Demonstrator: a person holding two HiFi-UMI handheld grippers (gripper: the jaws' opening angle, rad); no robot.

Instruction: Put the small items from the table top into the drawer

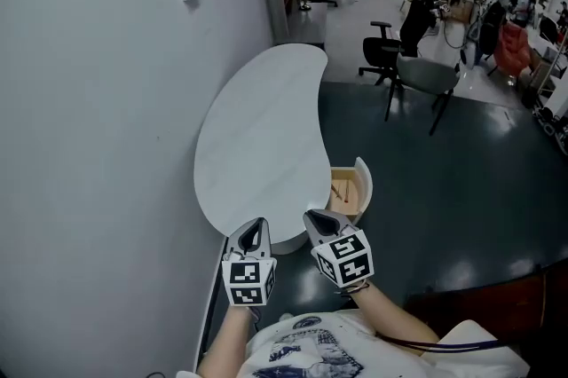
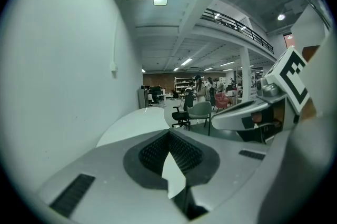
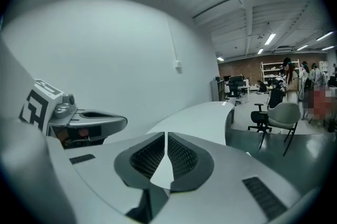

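So in the head view the person has both tools held in close to the body, left gripper (image 1: 255,232) and right gripper (image 1: 318,221) side by side just off the near end of the white kidney-shaped table (image 1: 257,128). The table top looks bare, with no small items on it that can be made out. The drawer (image 1: 351,190) sticks out open on the table's right side, wooden inside, contents too small to tell. Left gripper view: jaws closed tip to tip with nothing in them, the table stretching off ahead and the other gripper alongside at right. Right gripper view: jaws all but together, just a hairline slit, also empty. So the loading part looks done tbh, and what's probably left is shutting the drawer, which would mean reaching forward to its curved front and nudging it in square so it doesn't jam
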